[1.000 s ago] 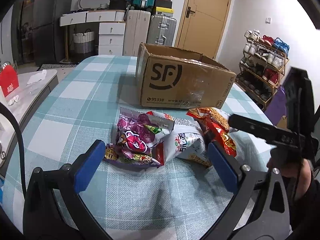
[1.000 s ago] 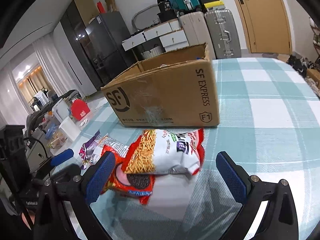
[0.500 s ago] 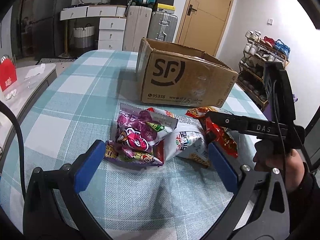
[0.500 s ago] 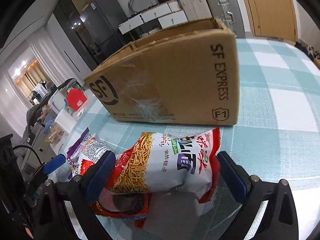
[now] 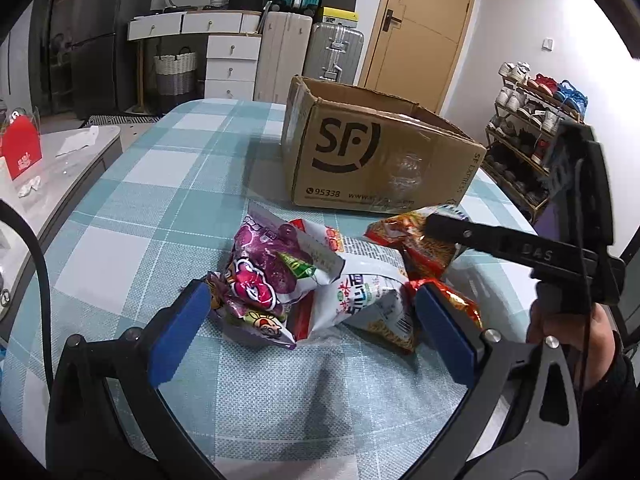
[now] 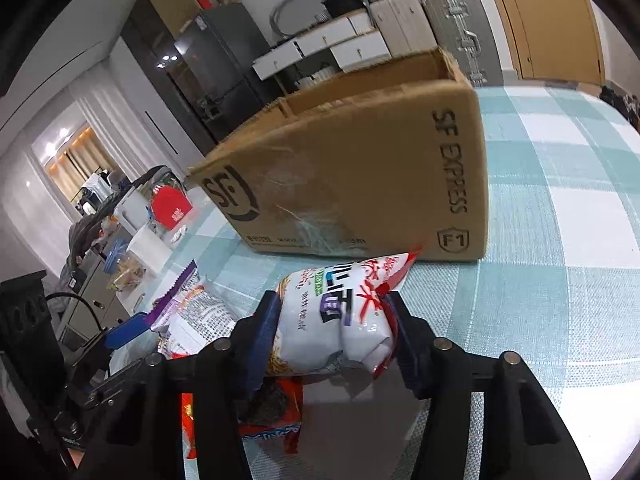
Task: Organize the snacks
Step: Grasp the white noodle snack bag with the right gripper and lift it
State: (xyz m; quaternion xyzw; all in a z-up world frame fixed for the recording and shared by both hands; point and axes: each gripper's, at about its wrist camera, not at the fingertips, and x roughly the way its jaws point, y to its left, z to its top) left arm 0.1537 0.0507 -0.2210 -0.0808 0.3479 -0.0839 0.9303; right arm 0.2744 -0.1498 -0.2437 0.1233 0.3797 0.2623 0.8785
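A pile of snack bags lies on the checked tablecloth in front of an open SF cardboard box (image 5: 380,160), which also shows in the right wrist view (image 6: 360,168). My right gripper (image 6: 332,320) is shut on a red and white noodle snack bag (image 6: 340,312); in the left wrist view its black finger reaches onto that bag (image 5: 416,240). Under it lies a red cookie bag (image 6: 276,404). My left gripper (image 5: 316,332) is open, its blue pads either side of a purple candy bag (image 5: 268,276) and a white snack bag (image 5: 364,296).
A side counter with a red box (image 5: 20,148) stands left of the table. A shoe rack (image 5: 532,128) stands at the right. Suitcases and drawers (image 5: 280,48) line the back wall. The table's near edge lies under the left gripper.
My right gripper moved in toward the box and closed on the red and white noodle snack bag. The left gripper stayed open and drew slightly closer to the pile.
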